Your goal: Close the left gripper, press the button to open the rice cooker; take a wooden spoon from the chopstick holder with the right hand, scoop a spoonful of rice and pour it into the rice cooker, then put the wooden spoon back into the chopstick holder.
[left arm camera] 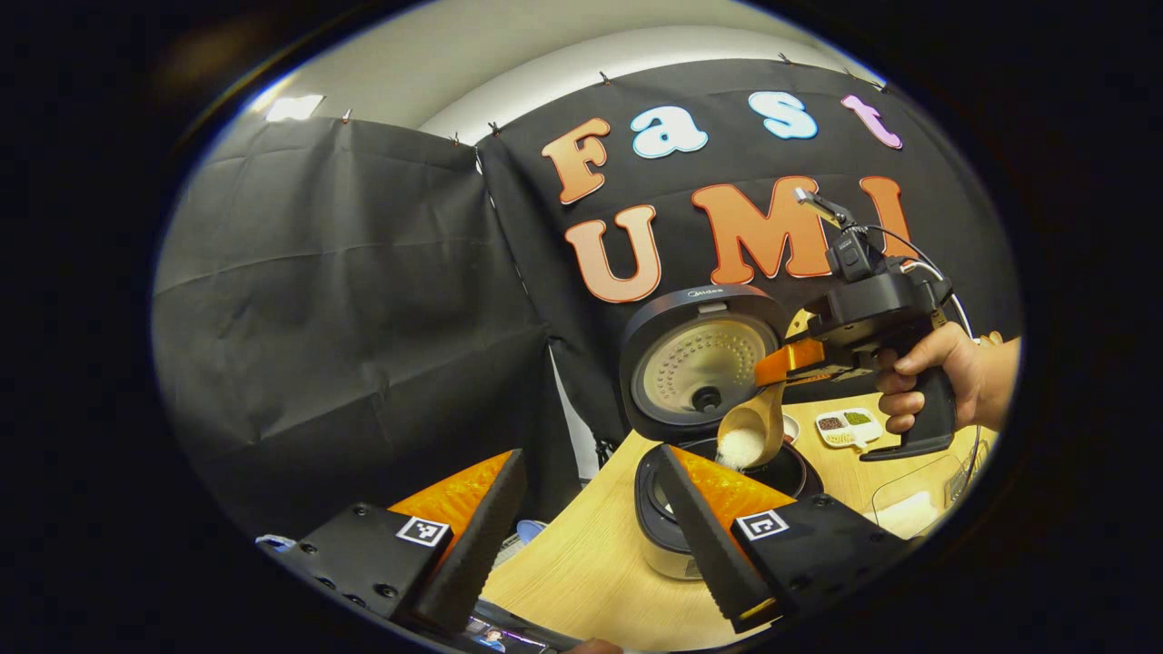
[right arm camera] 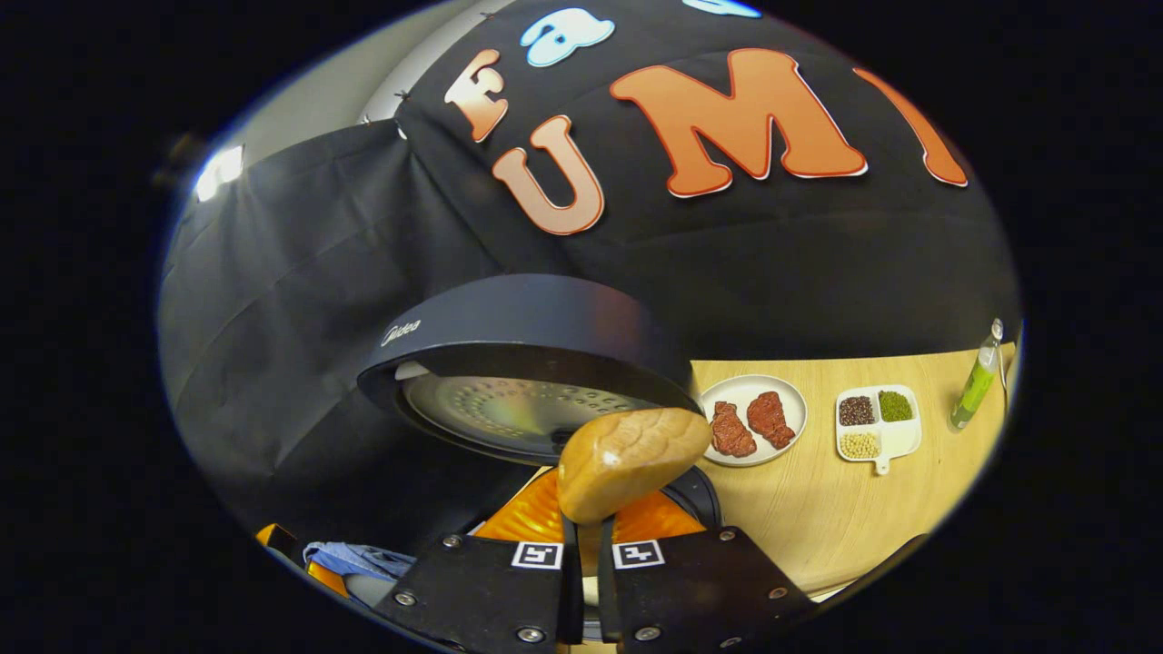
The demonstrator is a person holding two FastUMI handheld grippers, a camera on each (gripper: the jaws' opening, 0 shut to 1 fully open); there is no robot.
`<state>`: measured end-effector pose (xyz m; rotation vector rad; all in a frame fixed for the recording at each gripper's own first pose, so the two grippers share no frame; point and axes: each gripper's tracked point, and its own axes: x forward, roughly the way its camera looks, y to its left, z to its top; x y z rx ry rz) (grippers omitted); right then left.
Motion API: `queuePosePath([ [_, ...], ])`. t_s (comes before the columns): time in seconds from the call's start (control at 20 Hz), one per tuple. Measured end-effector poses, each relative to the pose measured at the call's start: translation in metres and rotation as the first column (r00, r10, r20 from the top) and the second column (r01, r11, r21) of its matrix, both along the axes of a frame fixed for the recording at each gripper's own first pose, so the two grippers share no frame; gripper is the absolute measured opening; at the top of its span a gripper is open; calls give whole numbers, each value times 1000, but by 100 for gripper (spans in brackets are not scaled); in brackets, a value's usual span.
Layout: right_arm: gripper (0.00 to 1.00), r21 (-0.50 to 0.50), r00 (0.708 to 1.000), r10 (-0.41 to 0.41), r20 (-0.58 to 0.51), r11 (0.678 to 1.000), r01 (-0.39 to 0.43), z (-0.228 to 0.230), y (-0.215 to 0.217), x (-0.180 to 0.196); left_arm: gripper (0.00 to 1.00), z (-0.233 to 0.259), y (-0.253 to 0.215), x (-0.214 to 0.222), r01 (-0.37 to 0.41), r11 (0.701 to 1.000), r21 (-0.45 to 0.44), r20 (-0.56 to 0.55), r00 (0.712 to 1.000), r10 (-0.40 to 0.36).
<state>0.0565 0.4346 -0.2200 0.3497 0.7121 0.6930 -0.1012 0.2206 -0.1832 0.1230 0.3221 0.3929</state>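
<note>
The rice cooker stands on the wooden table with its lid raised. A hand holds my right gripper above it, shut on the handle of the wooden spoon. The spoon is tipped downward over the pot, with white rice in its bowl. In the right gripper view, the back of the spoon rises from my right gripper, under the open lid. My left gripper hangs open to the left of the cooker, with nothing between its fingers.
A plate with two meat pieces, a divided dish of beans and a green bottle sit on the table right of the cooker. A clear container holding something white stands near the table's right edge.
</note>
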Motion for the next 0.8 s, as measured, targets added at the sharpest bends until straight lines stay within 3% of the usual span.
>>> queuePosePath([
  [0.45,6,-138,976,136,170,984,-113,-8,-1,0,99,-2,4,2,9,1000,-9,-1,1000,-9],
  [0.5,6,-162,970,154,187,979,-124,-9,-2,-1,95,-3,6,1,2,1000,-11,-1,1000,-2],
  [0.55,6,-184,963,169,210,974,-131,-10,-3,-1,99,-2,8,-1,-4,1000,-10,-1,1000,4],
  [0.8,6,-235,921,237,308,957,-168,-2,-4,1,100,-13,15,-7,-30,999,-29,-24,999,29],
])
